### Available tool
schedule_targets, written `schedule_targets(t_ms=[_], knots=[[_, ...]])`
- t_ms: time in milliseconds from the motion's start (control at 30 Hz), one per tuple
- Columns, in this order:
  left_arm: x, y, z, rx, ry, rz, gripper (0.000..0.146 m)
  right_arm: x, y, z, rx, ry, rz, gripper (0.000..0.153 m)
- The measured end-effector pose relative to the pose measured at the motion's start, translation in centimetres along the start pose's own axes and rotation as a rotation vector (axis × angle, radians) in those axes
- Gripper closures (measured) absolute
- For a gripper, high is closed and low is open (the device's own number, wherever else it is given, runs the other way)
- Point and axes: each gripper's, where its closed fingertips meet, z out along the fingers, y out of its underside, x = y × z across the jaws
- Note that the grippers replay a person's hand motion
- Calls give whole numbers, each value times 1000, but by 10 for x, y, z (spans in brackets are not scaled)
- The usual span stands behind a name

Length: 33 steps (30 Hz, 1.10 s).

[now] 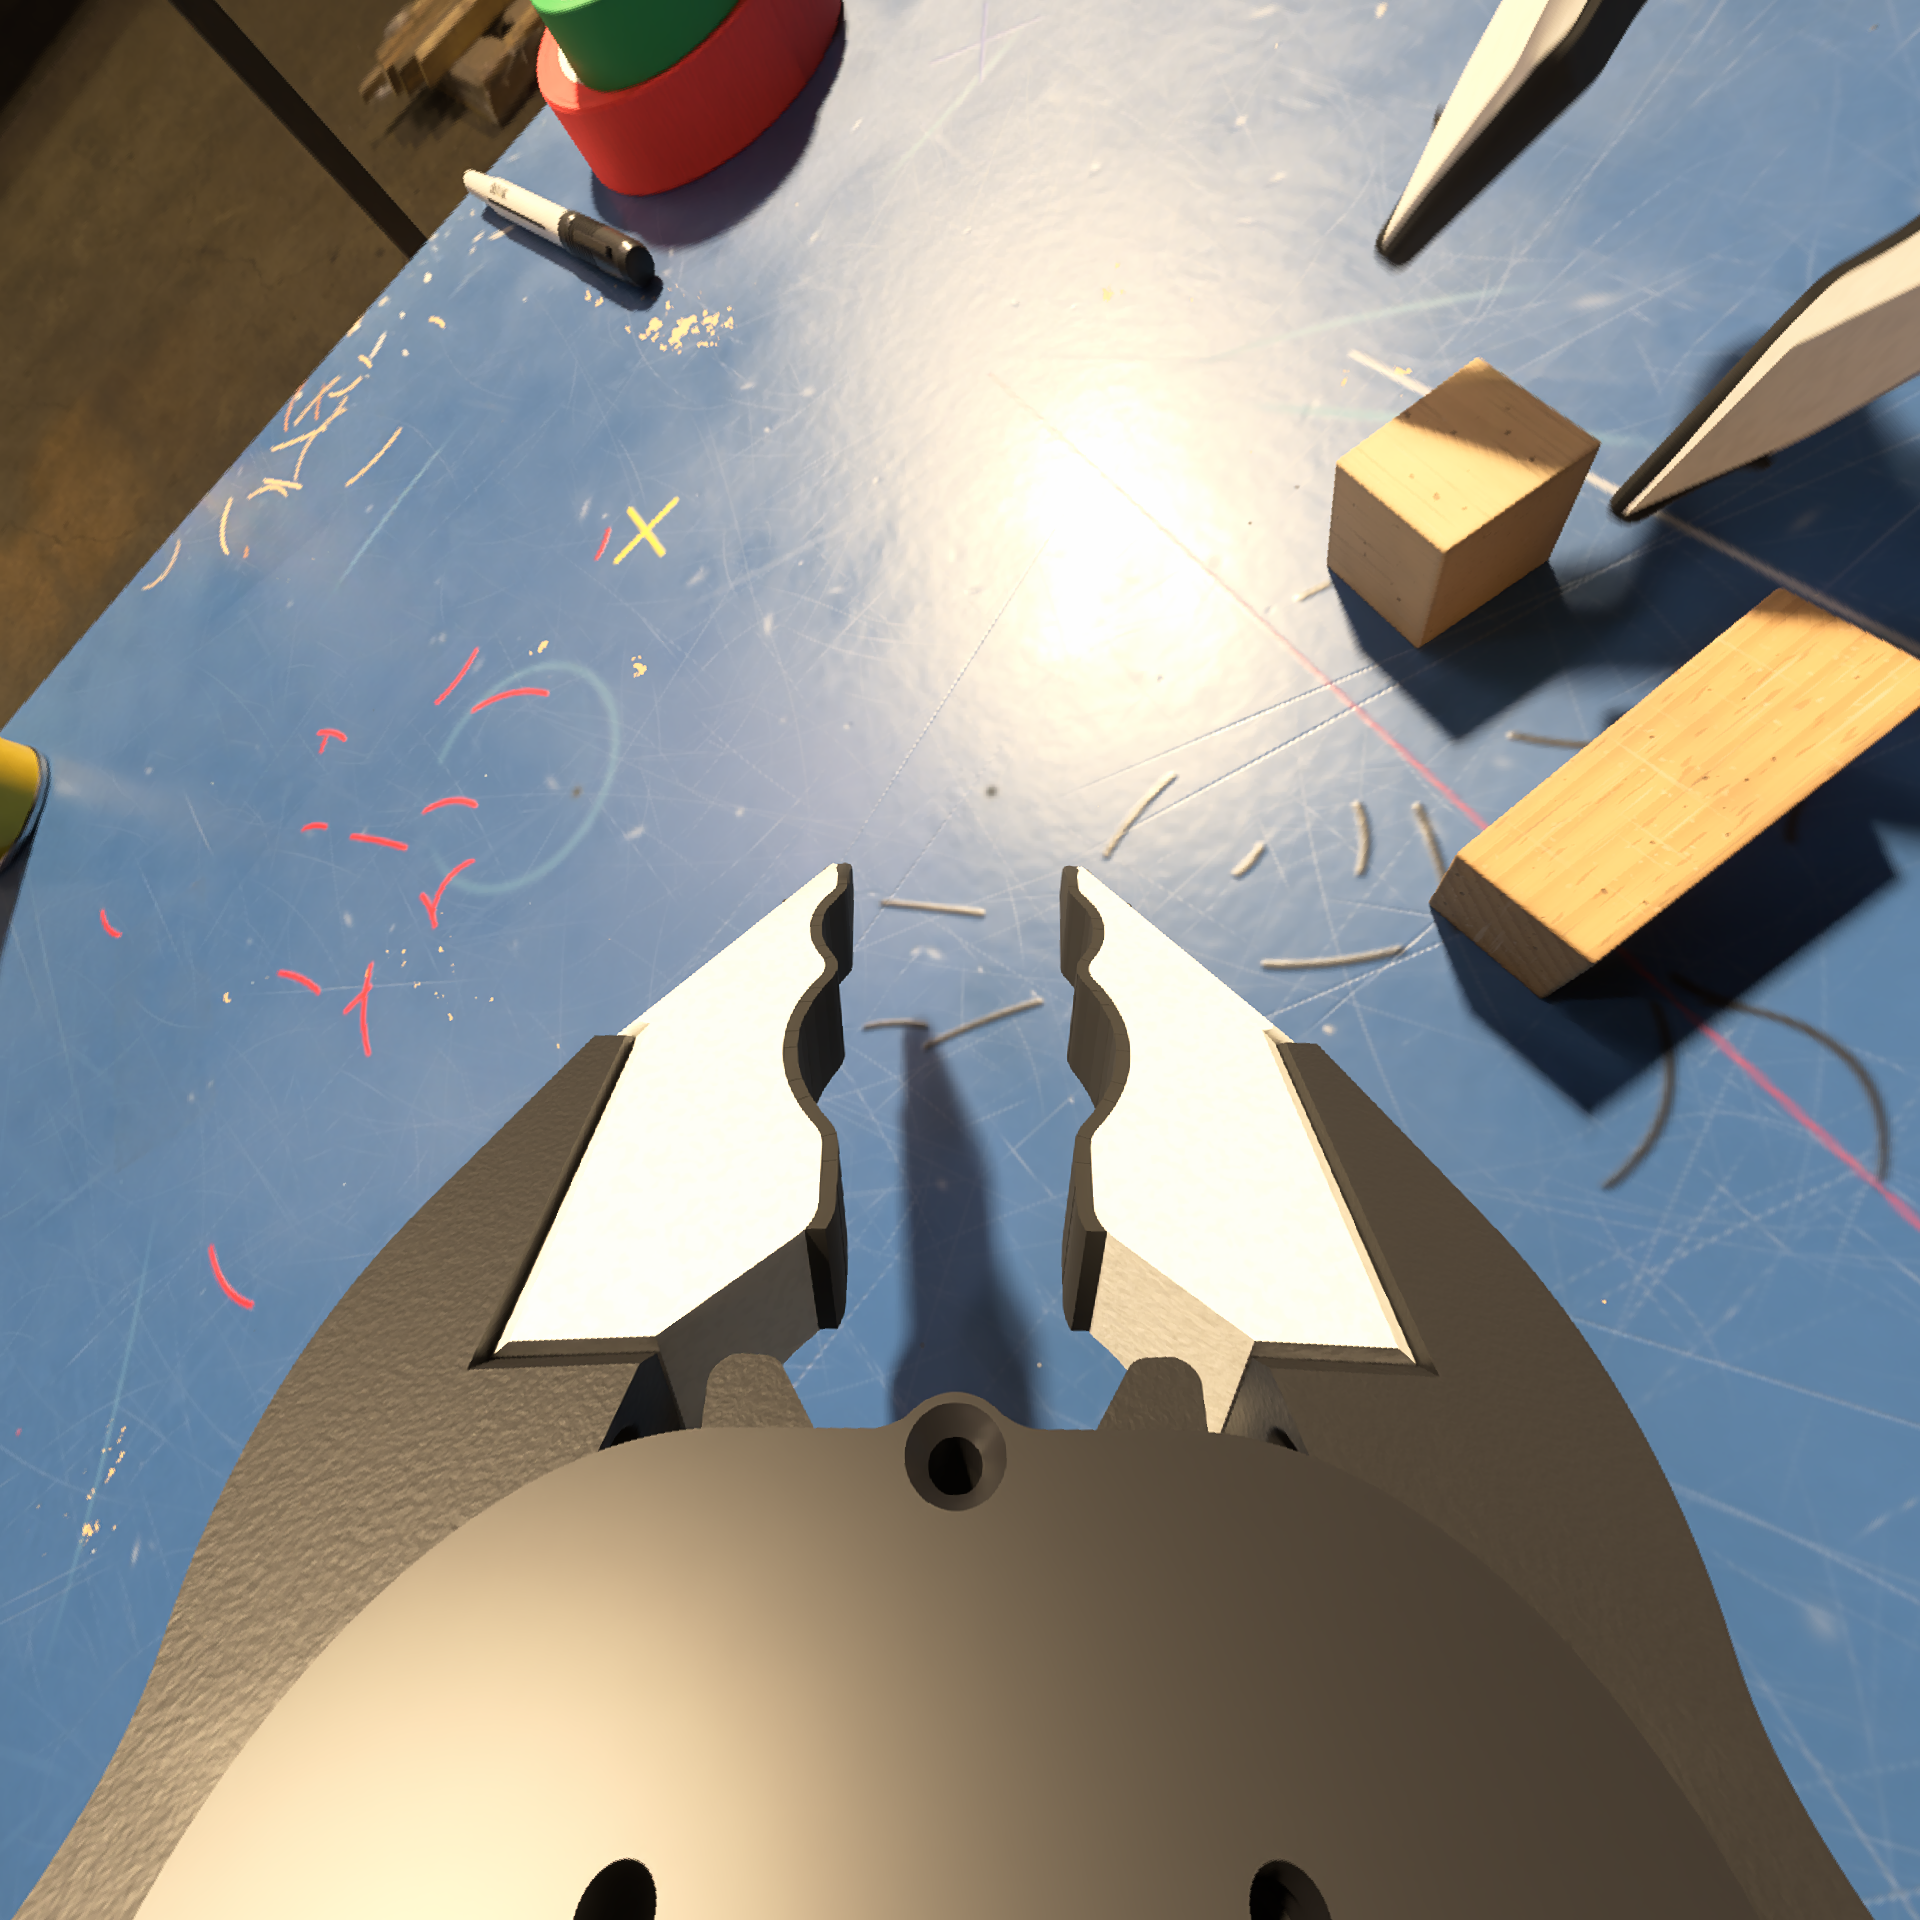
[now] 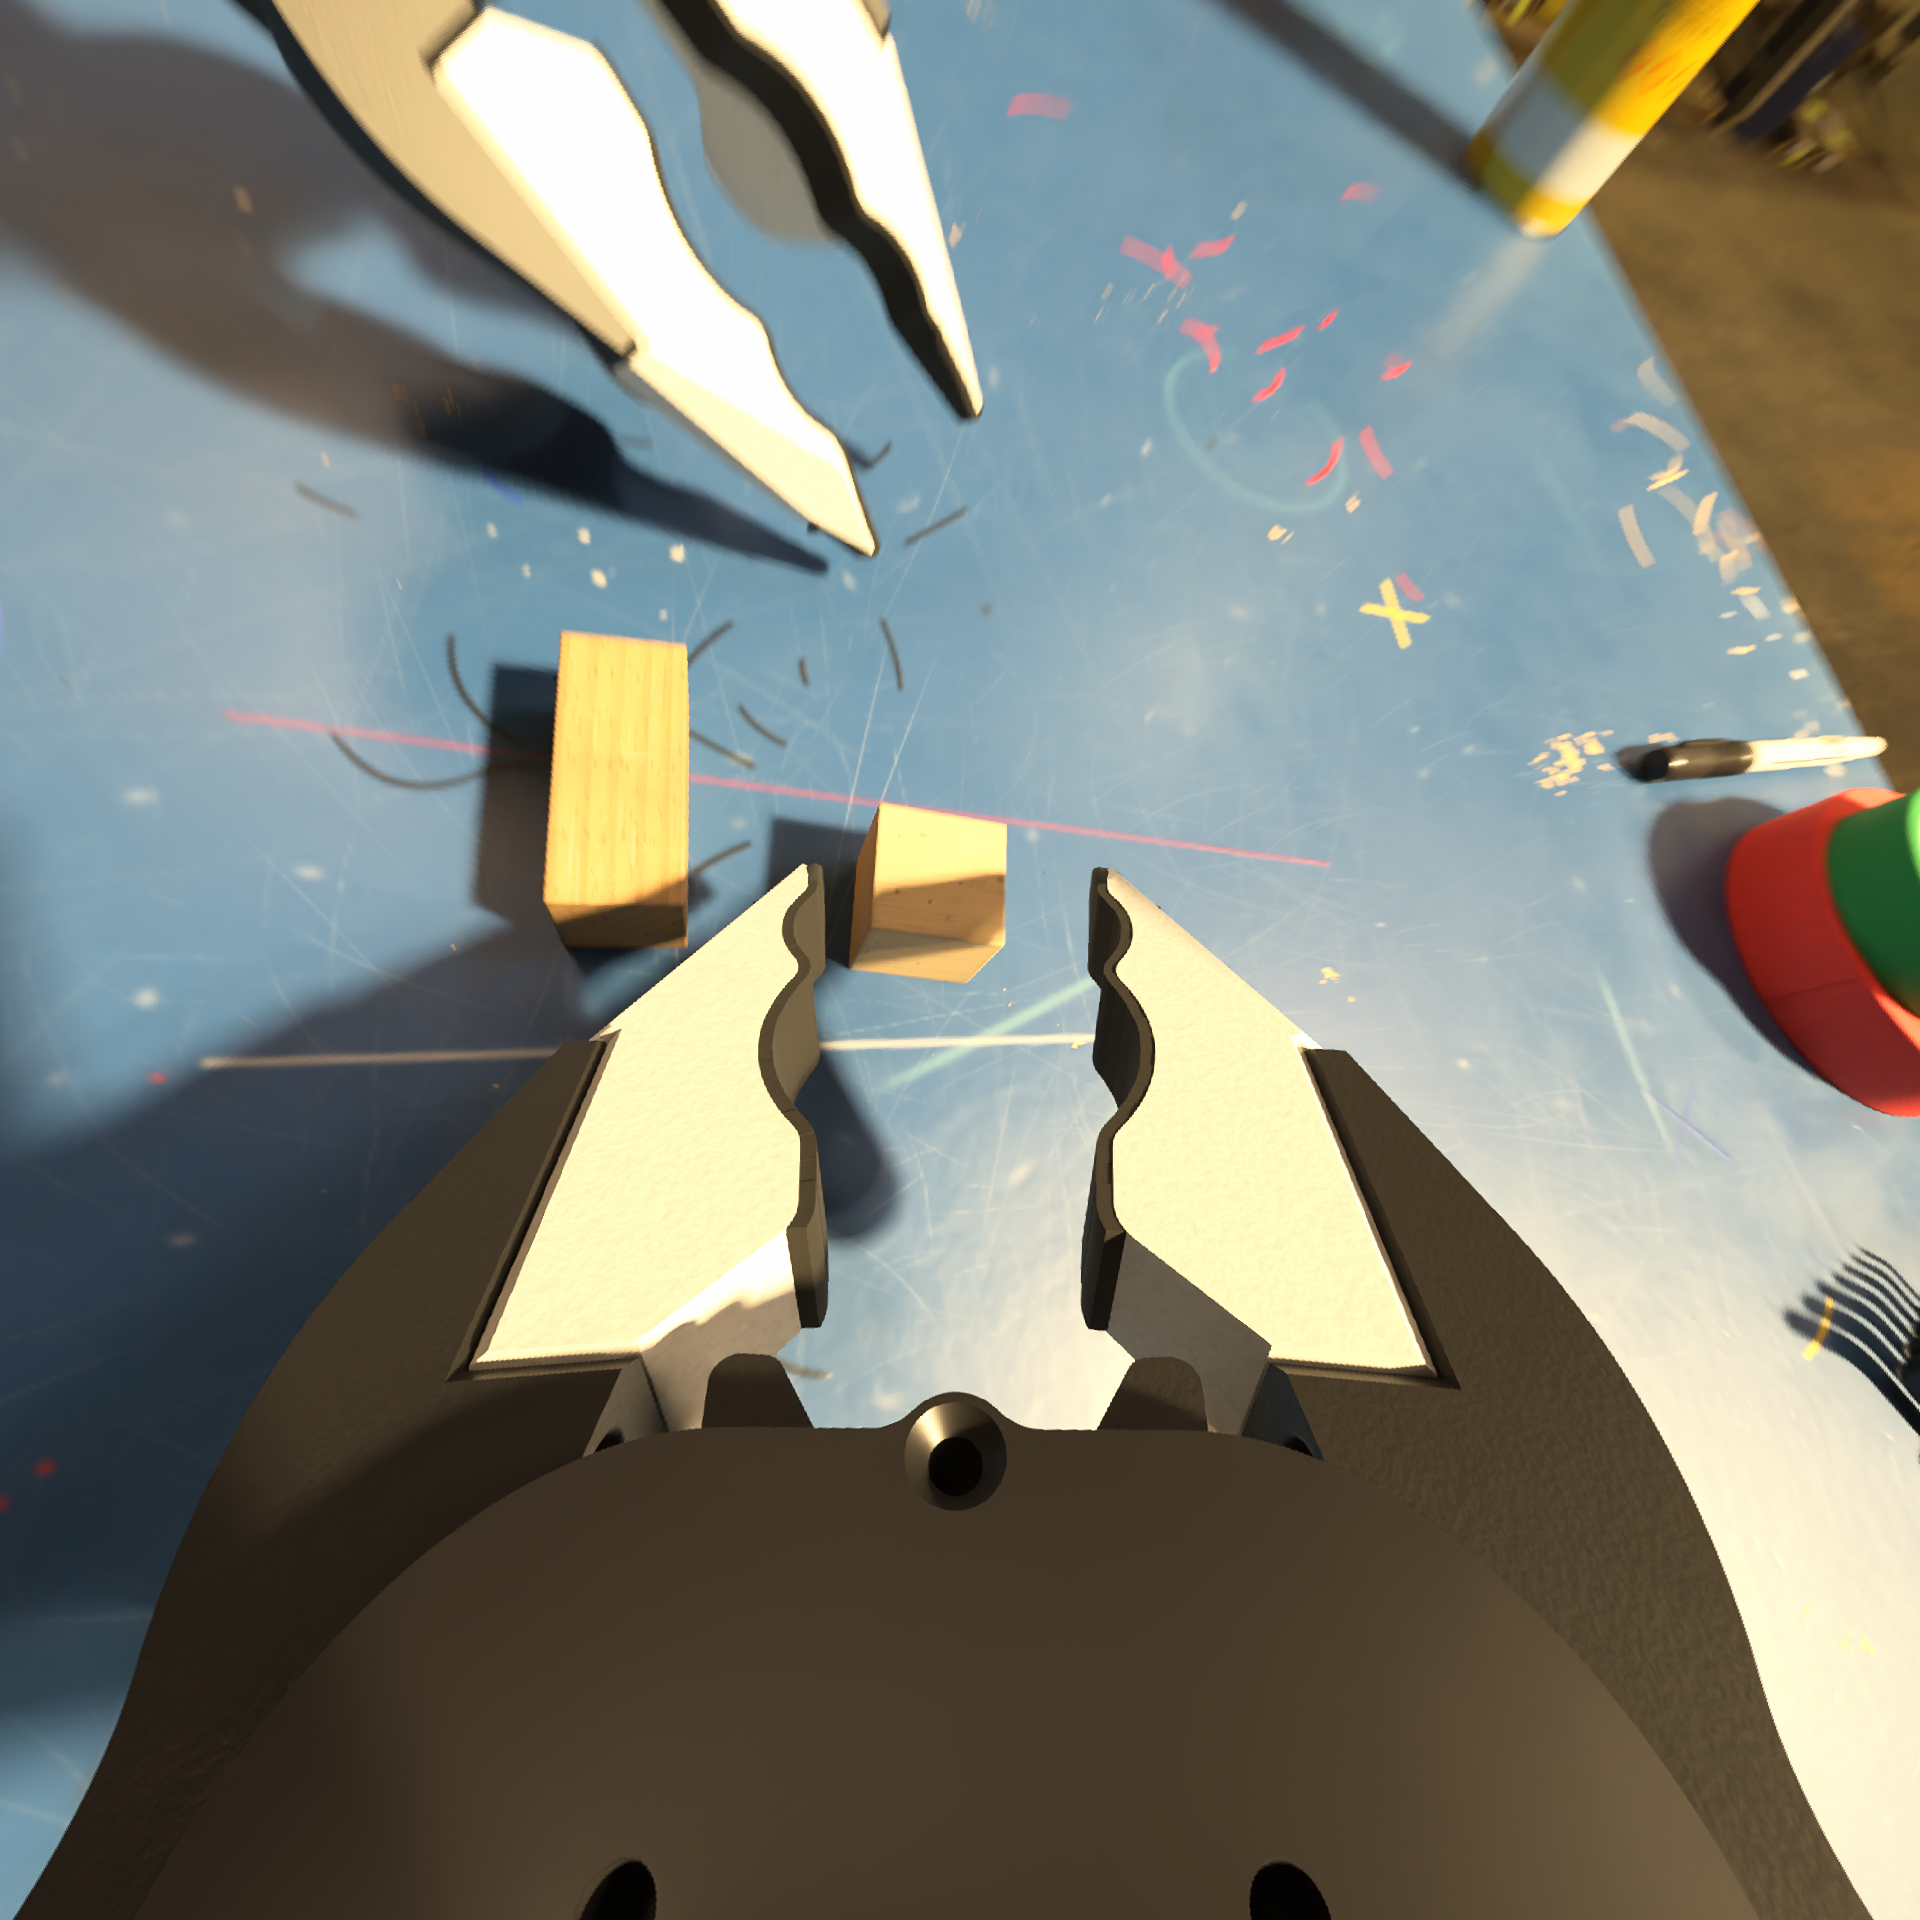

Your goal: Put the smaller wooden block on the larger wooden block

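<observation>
The smaller wooden block (image 2: 930,894), a pale cube, lies on the blue table just beyond my right gripper (image 2: 956,883), which is open with the cube near its left fingertip. The larger wooden block (image 2: 618,790), a long flat plank, lies to the cube's left, apart from it. In the left wrist view the cube (image 1: 1455,499) and the plank (image 1: 1673,790) are at the right. My left gripper (image 1: 956,878) is open and empty above bare table. The right gripper's fingers (image 1: 1475,135) show at the upper right, either side of the cube.
A red and green ring stack (image 1: 686,83) and a black marker (image 1: 561,229) lie near the table's far edge; both also show in the right wrist view, stack (image 2: 1839,956) and marker (image 2: 1756,756). A yellow cylinder (image 2: 1600,104) stands at a corner. The table edge (image 1: 239,447) runs along the left.
</observation>
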Motion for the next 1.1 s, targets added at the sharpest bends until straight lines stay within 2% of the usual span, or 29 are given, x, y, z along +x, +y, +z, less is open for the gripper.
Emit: schedule_targets(t_ms=[133, 333, 400, 467, 500, 867, 1100], knots=[[2, -2, -1, 7, 2, 5, 106, 1, -14, -17, 104, 19, 72, 93], [4, 0, 1, -7, 2, 21, 106, -3, 3, 7, 7, 3, 62, 88], [3, 0, 2, -8, 0, 21, 106, -1, 11, 17, -41, 7, 73, 96], [3, 1, 2, -10, 0, 20, 106, -5, 14, 24, -62, -27, 71, 116], [2, 2, 2, -11, -2, 20, 106, -6, 14, 24, -60, -35, 63, 120], [2, 3, 1, -17, -10, 37, 106, -38, -25, 1, 35, -134, 165, 121], [2, 4, 2, -27, -21, 53, 106, -55, -34, 9, -31, -144, 127, 121]])
